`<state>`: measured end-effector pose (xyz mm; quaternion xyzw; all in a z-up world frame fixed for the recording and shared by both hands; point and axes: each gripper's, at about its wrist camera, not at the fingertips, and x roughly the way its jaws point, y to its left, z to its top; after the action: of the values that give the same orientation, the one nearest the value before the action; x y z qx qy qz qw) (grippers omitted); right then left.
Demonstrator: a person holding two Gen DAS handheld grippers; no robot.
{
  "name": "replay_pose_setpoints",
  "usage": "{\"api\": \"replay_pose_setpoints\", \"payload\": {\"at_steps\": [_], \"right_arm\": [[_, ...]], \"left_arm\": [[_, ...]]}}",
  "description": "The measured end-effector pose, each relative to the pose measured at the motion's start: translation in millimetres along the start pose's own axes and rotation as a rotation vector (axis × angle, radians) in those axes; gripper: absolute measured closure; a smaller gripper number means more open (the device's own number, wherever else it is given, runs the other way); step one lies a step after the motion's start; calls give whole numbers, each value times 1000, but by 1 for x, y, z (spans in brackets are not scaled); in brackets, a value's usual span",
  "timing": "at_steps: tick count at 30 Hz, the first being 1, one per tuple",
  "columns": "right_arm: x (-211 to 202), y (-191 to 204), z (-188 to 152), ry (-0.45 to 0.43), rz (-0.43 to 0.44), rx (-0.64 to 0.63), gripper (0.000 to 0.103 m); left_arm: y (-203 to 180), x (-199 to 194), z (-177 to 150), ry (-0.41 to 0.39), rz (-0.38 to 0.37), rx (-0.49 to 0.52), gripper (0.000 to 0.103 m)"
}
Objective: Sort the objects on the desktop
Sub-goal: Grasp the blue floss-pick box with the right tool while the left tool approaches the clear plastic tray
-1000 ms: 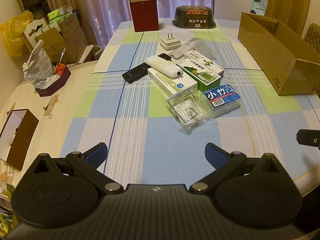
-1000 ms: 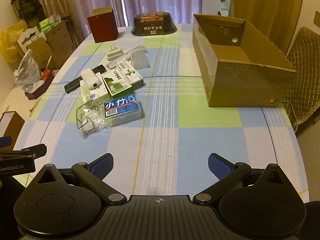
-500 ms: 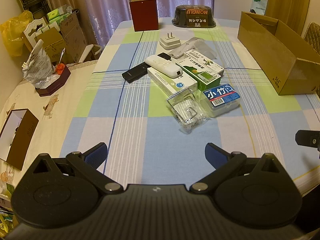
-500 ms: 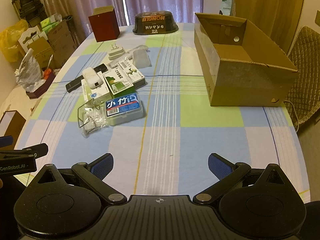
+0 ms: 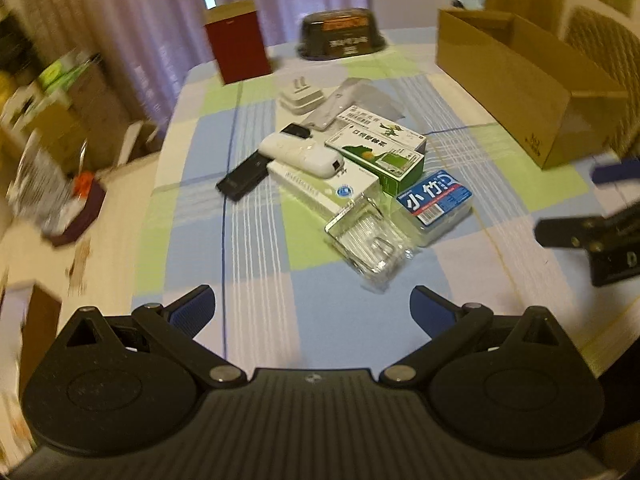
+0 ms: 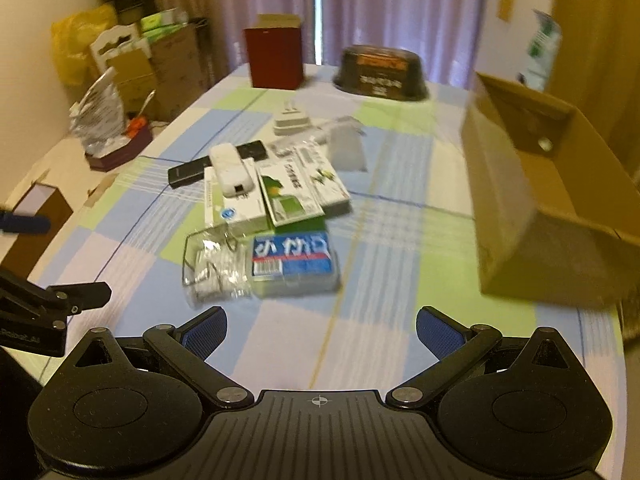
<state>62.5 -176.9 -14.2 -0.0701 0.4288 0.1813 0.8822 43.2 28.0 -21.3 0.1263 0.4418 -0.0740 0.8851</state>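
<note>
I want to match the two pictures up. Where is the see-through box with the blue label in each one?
Left wrist view: the clear plastic box with the blue label lies right of centre, at the near right end of the pile.
Right wrist view: the same box lies just left of centre, nearest the camera.
Shared landmark: the open brown cardboard box stands on the table to its right in both views.

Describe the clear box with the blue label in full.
The clear box is a flat, rectangular case of see-through plastic, closed, with a blue label on its lid carrying large white characters, a red stripe and a barcode. Motion blur hides its contents. It lies flat on the checked tablecloth at the near end of the pile, beside the crinkled clear packet, just in front of the green carton. Neither gripper touches it.
</note>
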Motion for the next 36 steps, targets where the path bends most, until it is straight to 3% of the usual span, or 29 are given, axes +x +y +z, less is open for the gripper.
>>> {"api": "replay_pose_setpoints", "payload": {"at_steps": [6, 17, 34, 35, 36], "right_arm": [[43, 9, 11, -13, 44, -55, 0], [102, 12, 20, -6, 40, -94, 1], [133, 11, 23, 33, 76, -144, 1], [134, 10, 23, 37, 79, -141, 13], [135, 9, 23, 42, 79, -140, 14]], "left_arm": [[12, 34, 11, -39, -38, 177, 1], [3, 89, 15, -55, -181, 371, 8], [-2, 109, 17, -86, -301, 469, 8], [-2, 108, 17, -90, -310, 471, 8], [-2, 107, 16, -92, -320, 472, 8]]}}
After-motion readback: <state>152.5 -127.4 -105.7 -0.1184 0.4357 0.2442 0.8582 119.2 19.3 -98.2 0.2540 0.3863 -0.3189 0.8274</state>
